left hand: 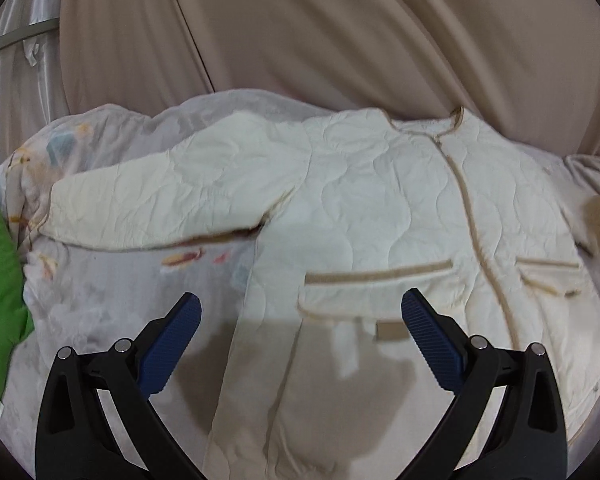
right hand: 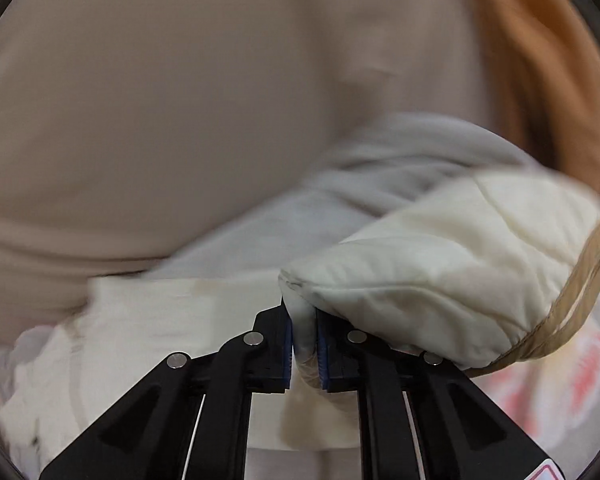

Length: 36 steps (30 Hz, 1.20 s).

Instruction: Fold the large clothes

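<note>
Right gripper (right hand: 305, 344) clamps the jacket (left hand: 380, 184) sleeve (right hand: 440, 272), left gripper (left hand: 300, 336) gaping empty; next, carry it across the body

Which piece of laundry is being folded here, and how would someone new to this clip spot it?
On the bed, over the pale printed quilt and in front of the beige curtain, lies a cream quilted jacket with one sleeve stretched sideways. Unlike the green cushion beside it, it has tan piping down the front and along its pockets. The right gripper pinches its other sleeve.
</note>
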Each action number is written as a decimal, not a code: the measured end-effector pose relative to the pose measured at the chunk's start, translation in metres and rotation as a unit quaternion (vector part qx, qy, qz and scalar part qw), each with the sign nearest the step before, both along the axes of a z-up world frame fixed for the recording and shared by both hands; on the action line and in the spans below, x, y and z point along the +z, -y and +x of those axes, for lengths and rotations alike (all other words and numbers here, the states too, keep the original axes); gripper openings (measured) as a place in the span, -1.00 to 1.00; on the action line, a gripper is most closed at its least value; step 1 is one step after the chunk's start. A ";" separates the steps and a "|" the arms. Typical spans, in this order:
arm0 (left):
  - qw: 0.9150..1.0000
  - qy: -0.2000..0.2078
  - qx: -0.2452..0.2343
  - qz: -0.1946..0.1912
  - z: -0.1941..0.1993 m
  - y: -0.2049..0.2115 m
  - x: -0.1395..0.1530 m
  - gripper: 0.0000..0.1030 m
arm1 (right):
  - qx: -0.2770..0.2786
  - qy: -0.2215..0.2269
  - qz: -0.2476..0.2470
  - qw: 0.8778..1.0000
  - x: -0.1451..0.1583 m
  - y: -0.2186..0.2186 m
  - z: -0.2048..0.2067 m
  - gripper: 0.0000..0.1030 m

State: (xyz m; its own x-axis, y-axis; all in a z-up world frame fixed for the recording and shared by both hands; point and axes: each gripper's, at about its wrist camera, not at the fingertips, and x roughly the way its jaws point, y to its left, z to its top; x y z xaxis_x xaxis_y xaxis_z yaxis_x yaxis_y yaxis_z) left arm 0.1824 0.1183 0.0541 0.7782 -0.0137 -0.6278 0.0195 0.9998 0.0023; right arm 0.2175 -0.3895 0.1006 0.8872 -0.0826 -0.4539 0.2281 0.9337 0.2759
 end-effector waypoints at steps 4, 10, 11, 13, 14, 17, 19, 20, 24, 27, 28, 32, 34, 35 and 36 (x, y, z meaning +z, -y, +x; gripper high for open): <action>0.999 0.014 -0.009 -0.038 0.016 -0.005 0.021 0.91 | 0.168 0.012 -0.039 0.985 0.011 -0.150 0.039 -0.79; 0.998 0.028 -0.012 -0.053 0.040 -0.011 0.035 0.91 | 0.307 -0.080 -0.103 0.943 -0.070 -0.336 0.084 -0.63; 0.998 0.025 -0.014 -0.056 0.045 -0.012 0.034 0.91 | 0.313 -0.103 -0.119 0.937 -0.090 -0.356 0.088 -0.57; 0.998 0.011 -0.022 -0.065 0.058 -0.013 0.030 0.91 | 0.326 -0.124 -0.137 0.927 -0.116 -0.376 0.086 -0.40; 0.997 0.000 -0.025 -0.072 0.067 -0.013 0.026 0.91 | 0.328 -0.130 -0.143 0.925 -0.122 -0.382 0.082 -0.37; 0.994 -0.031 -0.038 -0.097 0.088 -0.012 0.015 0.91 | 0.347 -0.111 -0.136 0.921 -0.113 -0.369 0.056 -0.18; 0.990 -0.055 -0.055 -0.116 0.106 -0.008 0.005 0.91 | 0.346 -0.093 -0.124 0.925 -0.098 -0.347 0.044 -0.03; 0.989 -0.065 -0.059 -0.123 0.114 -0.005 0.000 0.91 | 0.334 -0.082 -0.120 0.931 -0.089 -0.327 0.033 -0.02; 0.985 -0.092 -0.053 -0.138 0.154 0.006 -0.022 0.91 | 0.258 -0.066 -0.106 0.958 -0.071 -0.255 0.014 0.06; 0.979 -0.117 -0.059 -0.153 0.173 0.019 -0.037 0.88 | 0.167 -0.069 -0.103 0.978 -0.068 -0.183 0.007 0.13; 0.979 -0.121 -0.063 -0.154 0.177 0.024 -0.041 0.76 | 0.139 -0.075 -0.091 0.983 -0.070 -0.159 0.007 0.14; 0.981 -0.124 -0.078 -0.131 0.189 0.047 -0.047 -0.33 | 0.057 -0.105 -0.055 0.991 -0.085 -0.093 0.018 0.15; 0.984 -0.105 -0.078 -0.123 0.193 0.054 -0.039 -0.73 | 0.046 -0.125 -0.043 0.990 -0.096 -0.078 0.029 0.15; 0.984 -0.095 -0.082 -0.126 0.194 0.055 -0.033 -0.78 | 0.045 -0.135 -0.038 0.989 -0.101 -0.074 0.036 0.15; 0.984 -0.079 -0.089 -0.130 0.196 0.056 -0.023 -0.81 | 0.049 -0.137 -0.033 0.989 -0.103 -0.073 0.040 0.06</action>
State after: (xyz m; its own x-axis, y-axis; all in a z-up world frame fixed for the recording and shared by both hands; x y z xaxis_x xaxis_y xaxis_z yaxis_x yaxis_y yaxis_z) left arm 0.3781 0.0625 0.0313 0.6420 -0.3170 -0.6981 0.1731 0.9469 -0.2708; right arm 0.2579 -0.3167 -0.0025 0.7371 -0.0409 -0.6746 0.1939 0.9690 0.1531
